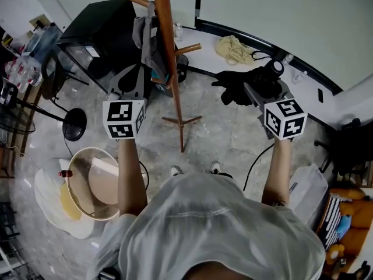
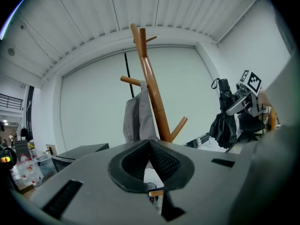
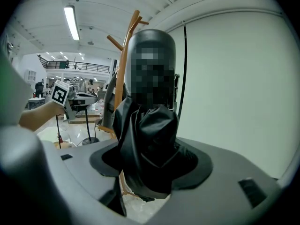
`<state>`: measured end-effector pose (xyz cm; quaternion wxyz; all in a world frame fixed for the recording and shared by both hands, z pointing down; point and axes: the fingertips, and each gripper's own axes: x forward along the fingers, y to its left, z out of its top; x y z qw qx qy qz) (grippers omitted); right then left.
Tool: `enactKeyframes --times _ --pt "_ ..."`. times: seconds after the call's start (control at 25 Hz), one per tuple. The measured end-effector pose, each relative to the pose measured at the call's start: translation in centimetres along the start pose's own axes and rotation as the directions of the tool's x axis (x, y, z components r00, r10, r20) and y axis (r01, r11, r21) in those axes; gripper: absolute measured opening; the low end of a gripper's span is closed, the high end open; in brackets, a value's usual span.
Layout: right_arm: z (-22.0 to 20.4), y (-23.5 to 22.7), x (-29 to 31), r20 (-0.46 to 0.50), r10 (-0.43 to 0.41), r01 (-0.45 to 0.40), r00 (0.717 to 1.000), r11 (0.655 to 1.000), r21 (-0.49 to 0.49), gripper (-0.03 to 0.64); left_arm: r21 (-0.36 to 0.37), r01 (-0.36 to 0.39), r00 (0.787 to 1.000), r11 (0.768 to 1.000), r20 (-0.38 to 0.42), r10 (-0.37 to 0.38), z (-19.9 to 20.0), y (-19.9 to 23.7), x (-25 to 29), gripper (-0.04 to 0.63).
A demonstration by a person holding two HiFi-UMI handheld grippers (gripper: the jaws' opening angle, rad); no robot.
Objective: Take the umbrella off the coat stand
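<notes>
Umbrella (image 3: 150, 139): black, folded, off the coat stand (image 1: 169, 57); held to the stand's right, apart from it.
Right gripper (image 3: 151, 161): fingers clamped on the umbrella's bunched cloth.
Left gripper (image 2: 150, 144): fingers pressed together, nothing between them, facing the coat stand.
Coat stand: upright on the floor (image 1: 233, 139), a grey garment (image 2: 138, 118) hanging on it.

Grey garment (image 1: 145, 39) hangs top centre, with a black cabinet (image 1: 102, 31) just left of it and a round black base (image 1: 74, 124) on the marbled floor (image 1: 227, 139) below that. Beige tub (image 1: 96, 182) sits lower left, partly over a white sheet (image 1: 46, 206). Cream bundle (image 1: 234, 49) lies on the white ledge (image 1: 204, 54) by the wall; translucent bin (image 1: 309, 191) is far right.
</notes>
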<state>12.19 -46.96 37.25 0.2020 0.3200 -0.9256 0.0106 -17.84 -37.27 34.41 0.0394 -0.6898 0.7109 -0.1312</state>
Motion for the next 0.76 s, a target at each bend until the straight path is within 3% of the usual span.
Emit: enactKeyframes --times 0.76 --pt "0.2 2.4 3.2 -0.008 0.106 -0.106 0.994 0.994 -0.040 0.287 -0.018 -0.063 0.997 0.998 -0.042 0.062 -1.5 1.6 -1.2 0.015"
